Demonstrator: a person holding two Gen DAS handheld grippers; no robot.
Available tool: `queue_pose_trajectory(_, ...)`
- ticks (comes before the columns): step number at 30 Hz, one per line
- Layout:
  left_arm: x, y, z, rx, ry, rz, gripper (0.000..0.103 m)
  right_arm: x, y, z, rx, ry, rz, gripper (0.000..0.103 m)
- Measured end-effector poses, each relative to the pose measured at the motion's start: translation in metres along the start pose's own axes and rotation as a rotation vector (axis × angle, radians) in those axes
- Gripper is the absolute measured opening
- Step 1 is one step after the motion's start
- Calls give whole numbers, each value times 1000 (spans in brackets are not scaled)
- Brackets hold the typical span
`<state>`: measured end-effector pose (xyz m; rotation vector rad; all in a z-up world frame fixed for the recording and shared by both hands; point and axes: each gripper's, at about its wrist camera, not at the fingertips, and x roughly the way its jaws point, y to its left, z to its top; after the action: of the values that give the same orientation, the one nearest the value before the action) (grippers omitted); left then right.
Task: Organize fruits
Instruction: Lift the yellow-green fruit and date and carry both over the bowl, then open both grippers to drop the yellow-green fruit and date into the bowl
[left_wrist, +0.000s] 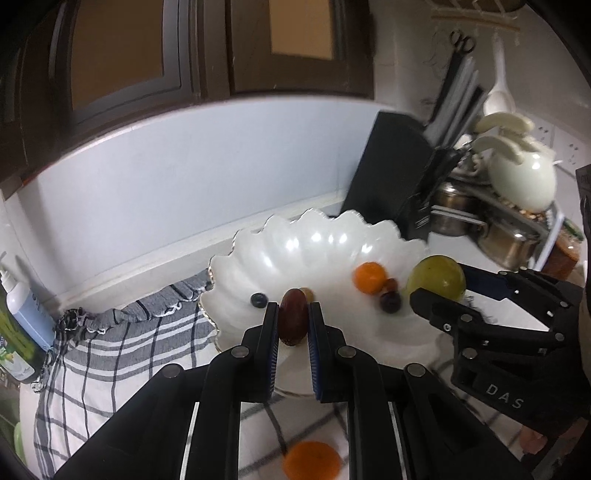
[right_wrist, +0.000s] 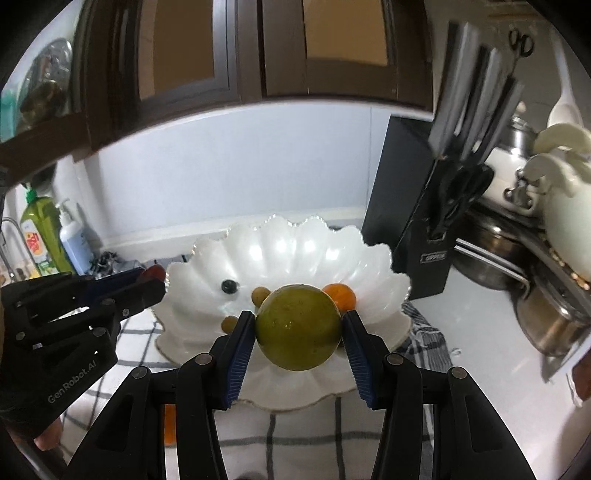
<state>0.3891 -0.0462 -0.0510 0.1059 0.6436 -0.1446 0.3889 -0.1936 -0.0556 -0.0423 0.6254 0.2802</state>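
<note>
Over the white scalloped bowl (left_wrist: 314, 240), the left gripper (left_wrist: 293, 321) jaws pinch a red date (left_wrist: 293, 317); the right gripper (right_wrist: 299, 328) jaws pinch a green lime (right_wrist: 298, 326).

Two black plastic tools (left_wrist: 293, 321) (right_wrist: 299, 328), blue ribbed pads (right_wrist: 240, 354), silver round screws, white "DAS" and "GenRobot.AI" lettering

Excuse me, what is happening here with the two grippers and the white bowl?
A person is sorting fruit into a white scalloped bowl that stands on a checked cloth. The left gripper has its jaws closed on a dark red oblong fruit at the bowl's near rim. The right gripper grips a large green round fruit over the bowl. A small orange fruit, a blueberry and a few small grapes already lie inside. Another orange fruit waits on the cloth.
</note>
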Motion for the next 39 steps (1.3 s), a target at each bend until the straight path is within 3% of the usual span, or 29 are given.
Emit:
queue_pose_trajectory(12, 66, 14, 5, 16, 118, 12, 16, 73, -1, 6, -19, 169, 41, 50)
queue_pose_trajectory(18, 92, 18, 2, 28, 193, 3, 16, 90, -1, 5, -32, 218, 36, 50)
queue_pose_trajectory(26, 102, 18, -1, 30, 236, -12, 18, 100, -1, 3, -37, 258, 45, 50)
queue_pose_trajectory(27, 102, 18, -1, 33, 239, -10, 19, 101, -1, 2, -33, 264, 48, 50)
queue_pose_trajectory(29, 102, 18, -2, 29, 241, -8, 31, 103, -2, 1, -31, 276, 53, 50)
queue_pose_trajectory(39, 77, 23, 0, -13, 204, 1, 47, 77, -4, 9, -25, 210, 13, 56)
